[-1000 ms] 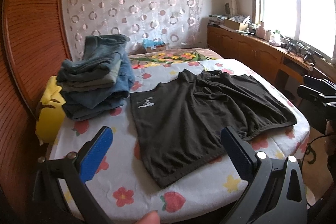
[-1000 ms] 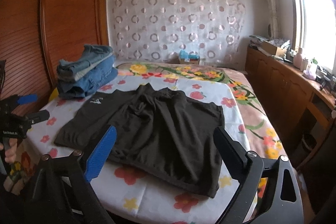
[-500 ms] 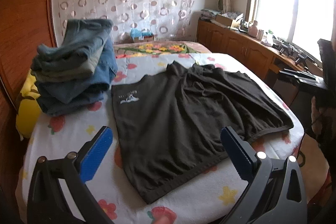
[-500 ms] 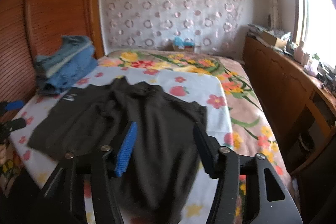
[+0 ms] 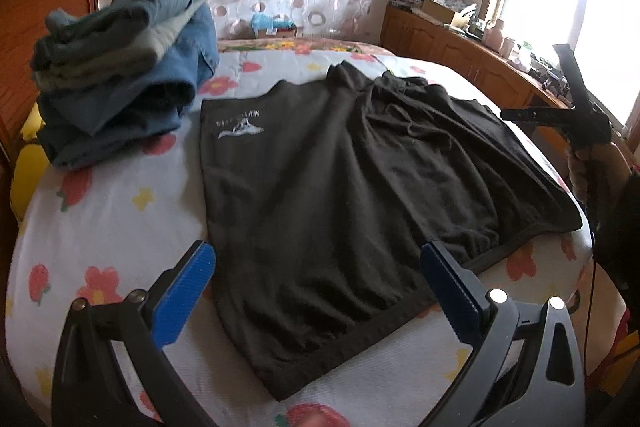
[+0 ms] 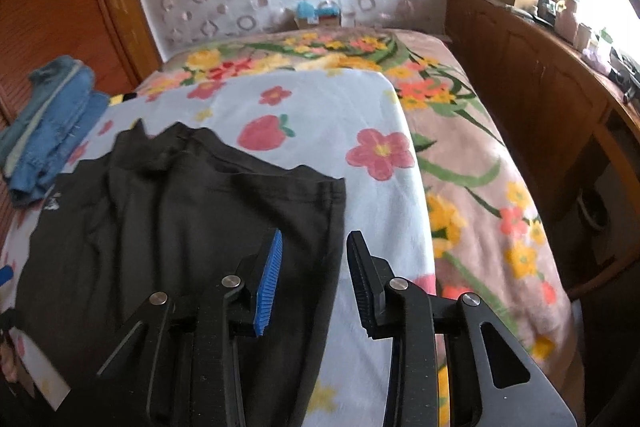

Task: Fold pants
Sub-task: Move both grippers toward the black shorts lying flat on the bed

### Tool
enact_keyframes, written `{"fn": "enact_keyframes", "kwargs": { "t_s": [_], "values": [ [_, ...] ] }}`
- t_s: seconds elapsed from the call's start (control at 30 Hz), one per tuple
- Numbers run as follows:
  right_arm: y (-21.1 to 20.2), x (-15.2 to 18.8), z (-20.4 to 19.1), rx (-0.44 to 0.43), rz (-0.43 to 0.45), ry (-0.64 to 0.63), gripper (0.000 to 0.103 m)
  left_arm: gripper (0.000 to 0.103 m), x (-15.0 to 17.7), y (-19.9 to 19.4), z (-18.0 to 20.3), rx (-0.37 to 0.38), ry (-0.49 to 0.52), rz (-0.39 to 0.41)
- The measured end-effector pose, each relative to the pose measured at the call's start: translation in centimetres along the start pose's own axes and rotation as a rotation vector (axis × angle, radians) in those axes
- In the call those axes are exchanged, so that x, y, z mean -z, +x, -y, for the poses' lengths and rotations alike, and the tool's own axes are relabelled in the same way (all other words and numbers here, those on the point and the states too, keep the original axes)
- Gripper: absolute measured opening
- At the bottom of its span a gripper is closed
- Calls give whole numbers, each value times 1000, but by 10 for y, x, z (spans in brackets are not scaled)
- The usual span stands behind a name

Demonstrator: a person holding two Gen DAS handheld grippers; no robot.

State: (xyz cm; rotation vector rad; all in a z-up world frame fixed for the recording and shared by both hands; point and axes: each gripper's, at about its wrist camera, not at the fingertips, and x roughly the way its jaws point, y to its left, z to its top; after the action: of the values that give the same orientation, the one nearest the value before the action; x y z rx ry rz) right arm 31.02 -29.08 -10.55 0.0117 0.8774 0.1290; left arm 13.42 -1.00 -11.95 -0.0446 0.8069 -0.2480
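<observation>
Left wrist view is showing the stack of folded jeans [image 5: 124, 67] sitting at the left on the flowered sheet [image 5: 108, 227], larger and nearer than a second ago, when the wooden wardrobe filled that edge. Just right of the stack, the black pants [image 5: 340, 195] are lying spread flat, their white logo [image 5: 239, 126] toward the jeans and their waistband running along the near edge. The left gripper [image 5: 316, 287] is hanging over that near hem with its jaws standing wide apart and nothing between the blue pads. At the far right the right gripper [image 5: 576, 111] is showing as a dark frame in a hand, closer to the pants than before. Right wrist view is looking at the jeans [image 6: 44, 131] at the far left, then the pants [image 6: 180, 227], then the bare sheet [image 6: 320, 115] and the floral blanket [image 6: 480, 187]. The right gripper [image 6: 314, 275] is hovering above the right edge of the pants; its jaws have just been closing, from wide a second ago to a narrow gap, and no cloth is pinched between them.
</observation>
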Motion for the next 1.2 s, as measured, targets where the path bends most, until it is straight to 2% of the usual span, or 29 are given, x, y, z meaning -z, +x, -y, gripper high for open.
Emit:
{"fn": "enact_keyframes", "kwargs": {
  "t_s": [0.27,0.3,0.37,0.53,0.6,0.67,0.77,0.87,0.9,0.97,1.13,1.2],
  "values": [
    [24,-13,5,29,-33,8,32,103,5,9,-1,4,-4,-34],
    [24,-14,4,25,-34,7,29,103,6,11,-2,4,-5,-38],
    [26,-15,3,17,-36,-2,15,103,8,11,-2,-6,-2,-41],
    [26,-16,-1,-3,-39,-38,2,103,9,11,-2,-21,10,-42],
    [25,-17,1,38,-30,-37,1,103,9,12,-2,-25,14,-42],
    [23,-18,8,118,-5,-13,0,103,10,11,-2,-26,16,-40],
    [24,-18,20,115,-14,35,0,103,11,11,-1,-32,21,-40],
    [18,-17,18,128,10,24,1,103,10,12,-1,-34,24,-39],
    [15,-17,17,128,18,23,3,103,10,12,-1,-35,24,-38],
    [3,-17,12,129,41,12,26,103,10,12,0,-40,27,-39],
    [-35,1,-16,25,89,-58,48,103,9,14,0,-49,34,-39],
    [-49,12,-28,-13,104,-89,49,103,8,13,-1,-49,28,-42]
  ]
}}
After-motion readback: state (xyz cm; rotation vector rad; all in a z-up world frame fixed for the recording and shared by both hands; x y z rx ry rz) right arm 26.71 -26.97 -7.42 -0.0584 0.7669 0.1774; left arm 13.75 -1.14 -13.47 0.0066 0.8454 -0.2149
